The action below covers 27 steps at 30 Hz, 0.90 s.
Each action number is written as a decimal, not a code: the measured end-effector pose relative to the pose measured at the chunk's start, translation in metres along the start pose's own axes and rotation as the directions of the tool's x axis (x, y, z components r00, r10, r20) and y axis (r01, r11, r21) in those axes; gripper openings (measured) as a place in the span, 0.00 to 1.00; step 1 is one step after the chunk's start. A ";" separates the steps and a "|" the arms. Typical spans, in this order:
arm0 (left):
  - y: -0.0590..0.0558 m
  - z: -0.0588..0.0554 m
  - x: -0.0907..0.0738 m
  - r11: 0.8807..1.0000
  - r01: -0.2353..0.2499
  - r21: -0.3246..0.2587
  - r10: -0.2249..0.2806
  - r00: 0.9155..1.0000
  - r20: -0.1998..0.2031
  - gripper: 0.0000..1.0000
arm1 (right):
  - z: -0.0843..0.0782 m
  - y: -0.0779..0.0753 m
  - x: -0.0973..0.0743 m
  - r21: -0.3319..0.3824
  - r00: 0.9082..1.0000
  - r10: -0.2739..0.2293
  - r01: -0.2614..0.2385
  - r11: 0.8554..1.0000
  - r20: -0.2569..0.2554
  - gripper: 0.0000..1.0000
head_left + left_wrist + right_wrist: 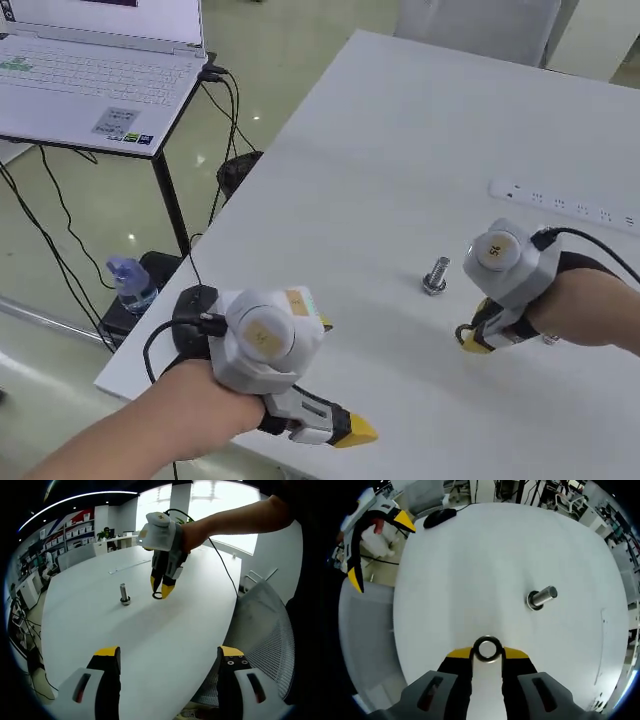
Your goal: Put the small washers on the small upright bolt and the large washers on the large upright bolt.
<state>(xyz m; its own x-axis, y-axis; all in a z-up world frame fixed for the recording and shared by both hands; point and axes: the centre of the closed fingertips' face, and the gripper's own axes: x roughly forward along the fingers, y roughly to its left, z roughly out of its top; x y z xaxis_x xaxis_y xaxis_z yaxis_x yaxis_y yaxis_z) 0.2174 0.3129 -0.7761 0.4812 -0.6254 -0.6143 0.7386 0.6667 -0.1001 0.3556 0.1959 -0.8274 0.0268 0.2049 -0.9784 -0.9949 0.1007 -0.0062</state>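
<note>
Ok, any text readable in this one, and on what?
Perhaps "56", blurred: round sticker on top of the right gripper.
Unreadable, blurred: yellow sticker on top of the left gripper.
Unreadable, too small: the labels and keys of the laptop.

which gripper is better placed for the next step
Right: the right gripper is shut on a washer close beside the upright bolt; the left gripper is open, empty and farther off.
</note>
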 end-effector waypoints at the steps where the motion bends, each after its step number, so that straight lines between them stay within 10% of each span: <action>1: 0.000 0.001 0.000 1.000 0.000 -0.004 0.000 1.000 0.006 0.79 | 0.000 -0.002 -0.003 0.005 1.000 -0.003 0.003 1.000 0.002 0.21; 16: 0.002 0.000 0.004 1.000 -0.026 -0.009 0.026 1.000 0.017 0.85 | 0.001 -0.042 -0.036 0.015 0.999 -0.040 0.040 0.999 0.002 0.21; 27: 0.004 0.002 0.007 0.999 -0.025 -0.024 0.026 0.999 0.031 0.86 | 0.031 -0.053 -0.048 -0.026 0.998 -0.061 0.062 0.998 0.029 0.21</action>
<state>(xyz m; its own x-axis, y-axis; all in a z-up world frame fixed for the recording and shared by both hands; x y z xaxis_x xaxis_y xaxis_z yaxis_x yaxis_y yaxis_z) 0.2246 0.3106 -0.7791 0.5145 -0.6201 -0.5922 0.7148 0.6916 -0.1032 0.4098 0.2105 -0.7733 0.0903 0.2267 -0.9698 -0.9935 0.0882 -0.0719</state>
